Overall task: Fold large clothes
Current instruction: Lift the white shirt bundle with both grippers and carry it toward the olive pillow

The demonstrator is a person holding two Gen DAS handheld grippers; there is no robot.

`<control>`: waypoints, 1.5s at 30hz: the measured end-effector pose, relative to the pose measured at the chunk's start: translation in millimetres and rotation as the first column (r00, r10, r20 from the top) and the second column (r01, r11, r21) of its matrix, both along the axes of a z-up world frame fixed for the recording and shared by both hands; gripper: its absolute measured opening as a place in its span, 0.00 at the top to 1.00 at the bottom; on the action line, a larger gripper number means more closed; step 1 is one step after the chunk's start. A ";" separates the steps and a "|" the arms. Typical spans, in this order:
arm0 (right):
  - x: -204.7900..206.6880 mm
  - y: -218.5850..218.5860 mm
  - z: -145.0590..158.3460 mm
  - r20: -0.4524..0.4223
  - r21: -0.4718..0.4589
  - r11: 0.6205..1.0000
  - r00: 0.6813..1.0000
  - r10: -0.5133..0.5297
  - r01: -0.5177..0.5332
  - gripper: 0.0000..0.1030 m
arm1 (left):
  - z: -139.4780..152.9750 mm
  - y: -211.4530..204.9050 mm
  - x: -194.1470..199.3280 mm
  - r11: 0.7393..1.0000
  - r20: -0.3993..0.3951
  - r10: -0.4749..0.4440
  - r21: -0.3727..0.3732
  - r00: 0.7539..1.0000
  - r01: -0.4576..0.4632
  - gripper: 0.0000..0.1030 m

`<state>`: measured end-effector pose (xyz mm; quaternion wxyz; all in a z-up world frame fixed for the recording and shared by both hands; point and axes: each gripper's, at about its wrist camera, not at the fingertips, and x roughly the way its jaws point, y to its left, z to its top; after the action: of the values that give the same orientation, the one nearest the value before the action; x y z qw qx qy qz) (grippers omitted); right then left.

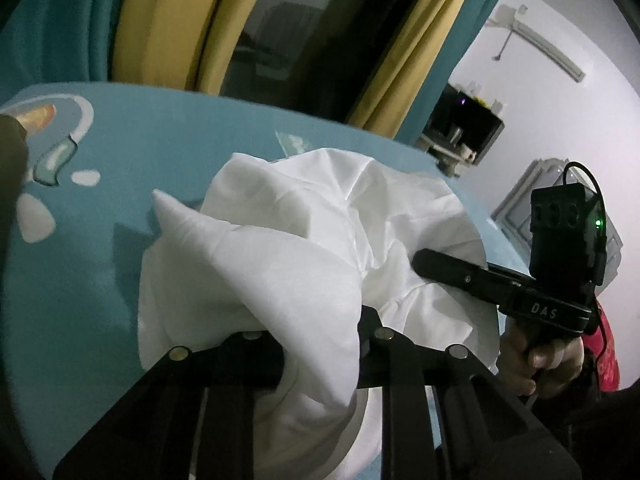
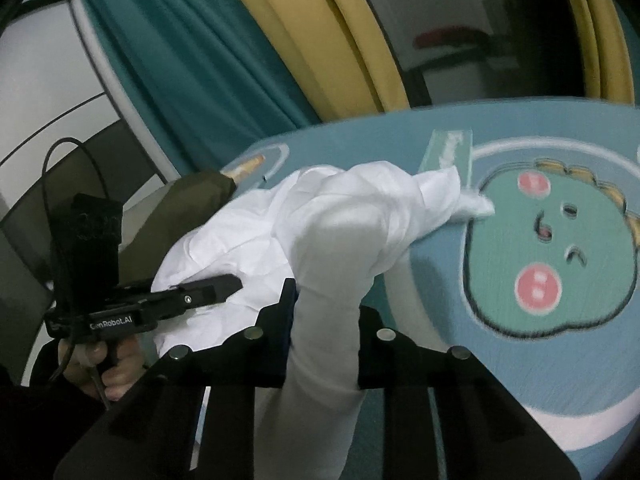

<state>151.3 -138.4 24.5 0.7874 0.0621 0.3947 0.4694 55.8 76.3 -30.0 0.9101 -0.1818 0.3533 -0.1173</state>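
Observation:
A crumpled white garment lies bunched on the blue cartoon-print table cover. In the left wrist view, my left gripper is shut on a thick fold of it that runs down between the fingers. My right gripper reaches in from the right, its tip against the cloth. In the right wrist view, my right gripper is shut on a rolled band of the white garment, which stretches up toward the table. The left gripper comes in from the left, its tip on the cloth.
The table cover bears a green dinosaur face. A dark olive garment lies at the table's left end. Teal and yellow curtains hang behind. A black shelf box stands by the wall. A hand holds the right gripper's handle.

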 end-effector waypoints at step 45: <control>45.2 171.6 -53.7 -0.063 -0.131 0.991 0.998 0.021 -0.029 0.56 | -11.1 157.7 10.6 0.979 -0.123 0.190 0.105 0.974 -0.177 0.62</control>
<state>196.5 33.2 -29.2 0.7712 0.0194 0.4498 0.4501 66.4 234.0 -41.2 0.8991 -0.1784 0.3997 -0.0037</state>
